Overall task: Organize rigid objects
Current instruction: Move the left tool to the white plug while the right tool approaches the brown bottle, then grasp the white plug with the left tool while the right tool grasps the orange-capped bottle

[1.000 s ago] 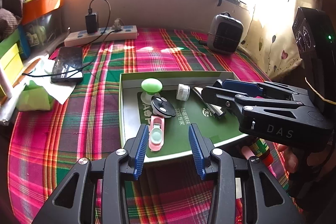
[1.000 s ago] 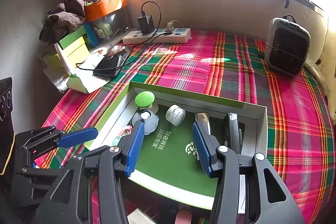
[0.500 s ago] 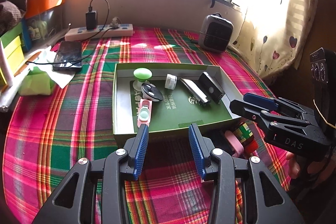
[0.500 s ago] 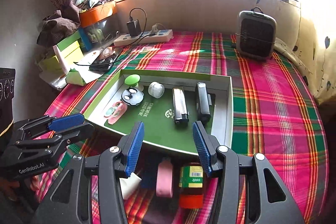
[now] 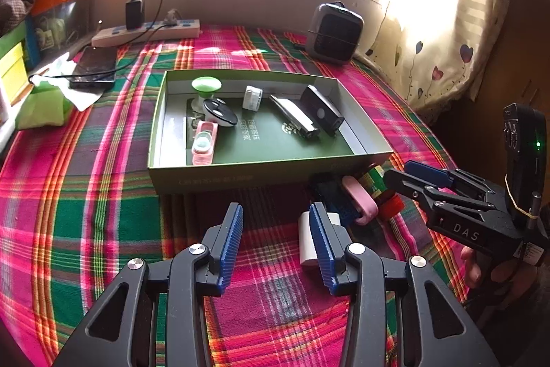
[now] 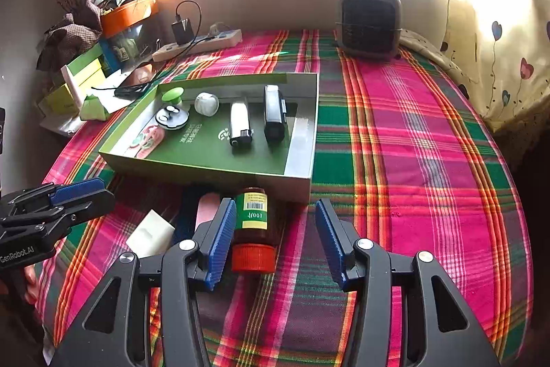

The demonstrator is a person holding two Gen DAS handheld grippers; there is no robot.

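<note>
Both tongs hang wide and empty over the plaid-covered counter [image 6: 412,126]. The right tongs [image 6: 275,236] straddle open cloth, with the red-capped brown bottle [image 6: 254,229] lying just beside their left pad. At ten o'clock from them sits the green tray [image 6: 299,160], holding small items. A white block [image 5: 307,243] lies by the right pad of the left tongs [image 5: 275,243], with a pink piece [image 5: 361,200] at one o'clock.

plaid bed [image 6: 395,140] carries tray [image 6: 302,160], bottle [image 6: 254,229], heater [image 6: 369,19].
</note>
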